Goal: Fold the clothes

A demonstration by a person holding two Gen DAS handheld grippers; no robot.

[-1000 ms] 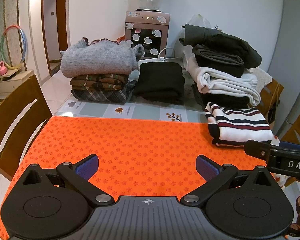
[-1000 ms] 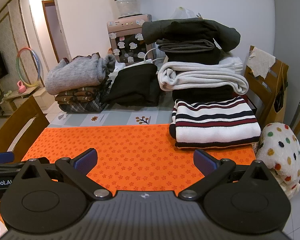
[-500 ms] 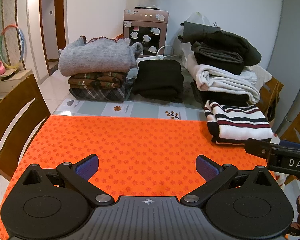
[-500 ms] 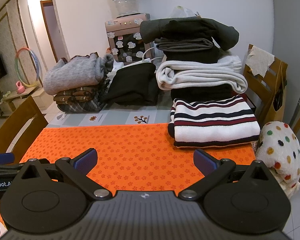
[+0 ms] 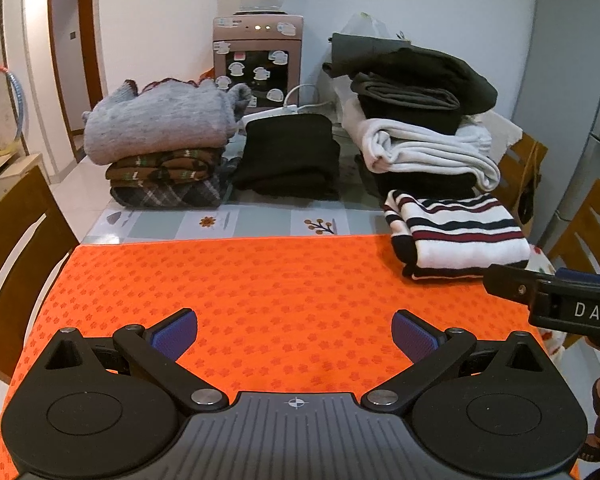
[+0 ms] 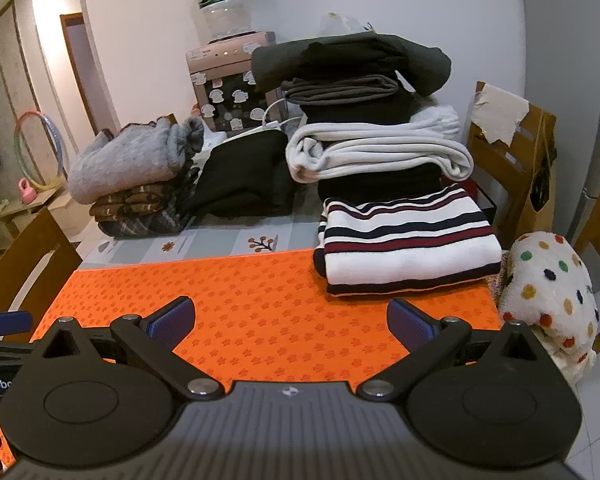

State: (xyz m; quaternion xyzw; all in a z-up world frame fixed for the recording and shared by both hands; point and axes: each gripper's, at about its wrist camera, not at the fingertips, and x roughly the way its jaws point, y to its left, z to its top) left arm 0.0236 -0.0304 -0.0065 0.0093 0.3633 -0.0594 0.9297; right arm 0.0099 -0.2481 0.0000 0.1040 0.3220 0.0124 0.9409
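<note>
We are in a home dining room: wooden dining chairs [image 5: 16, 248] around the surface [image 5: 260, 220], a water dispenser [image 5: 258, 56], hula hoop [image 6: 40, 152], a doorway [image 5: 74, 64] and a refrigerator [image 5: 572, 100].

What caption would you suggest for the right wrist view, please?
Open right gripper above the orange mat, with a folded striped sweater ahead.

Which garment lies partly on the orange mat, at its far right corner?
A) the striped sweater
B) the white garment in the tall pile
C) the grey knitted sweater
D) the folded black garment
A: the striped sweater rests with its near edge on the orange mat; the other garments sit farther back, off the mat.
</note>
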